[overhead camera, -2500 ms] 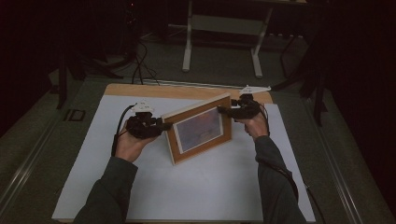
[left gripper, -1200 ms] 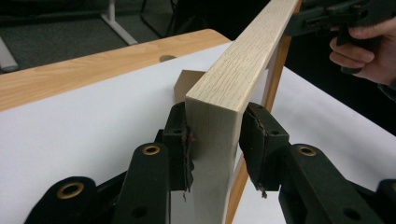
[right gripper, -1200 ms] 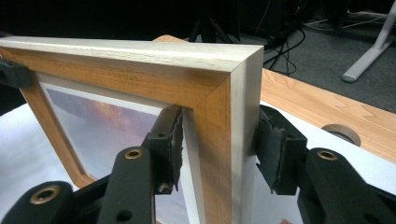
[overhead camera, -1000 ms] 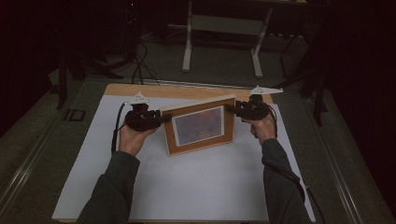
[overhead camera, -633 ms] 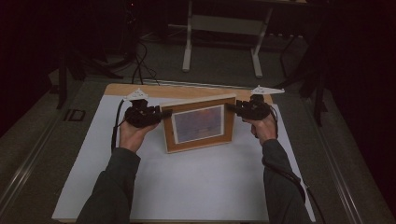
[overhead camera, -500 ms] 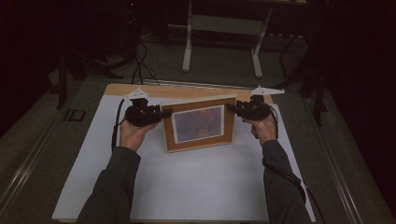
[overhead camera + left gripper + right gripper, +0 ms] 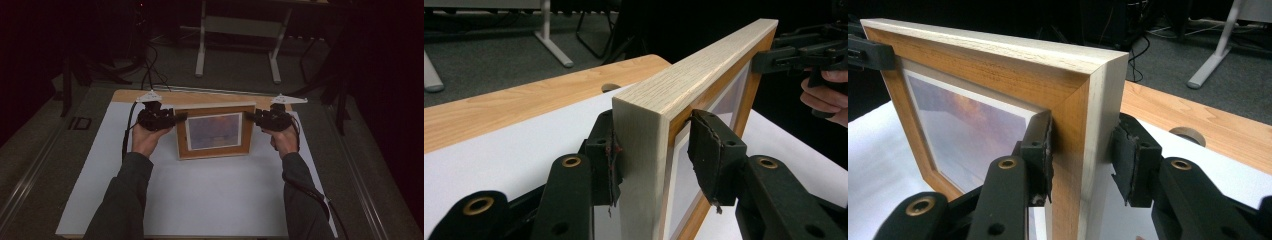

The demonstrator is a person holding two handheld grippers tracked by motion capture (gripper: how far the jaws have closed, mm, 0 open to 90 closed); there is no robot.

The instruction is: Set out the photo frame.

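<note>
A wooden picture frame (image 7: 215,131) with a sunset print stands upright on the white sheet, facing the person. My left gripper (image 7: 179,118) straddles its left edge. In the left gripper view (image 7: 656,155) the jaws have just been opening: one pad rests against the frame's (image 7: 704,75) back and the other stands slightly off its front. My right gripper (image 7: 250,116) is on the right edge. In the right gripper view (image 7: 1083,150) its jaws have been closing, and the pads press on the front and back of the frame (image 7: 998,75).
A white sheet (image 7: 210,200) covers most of the wooden table (image 7: 200,97), which has a round cable hole (image 7: 1188,134) near its far edge. Beyond it are dark floor, cables and the white legs of another table (image 7: 200,45).
The frame has swung from slanted to square-on towards the person, with both hands moving along at its sides. Over the last second the hands and frame have barely shifted.
</note>
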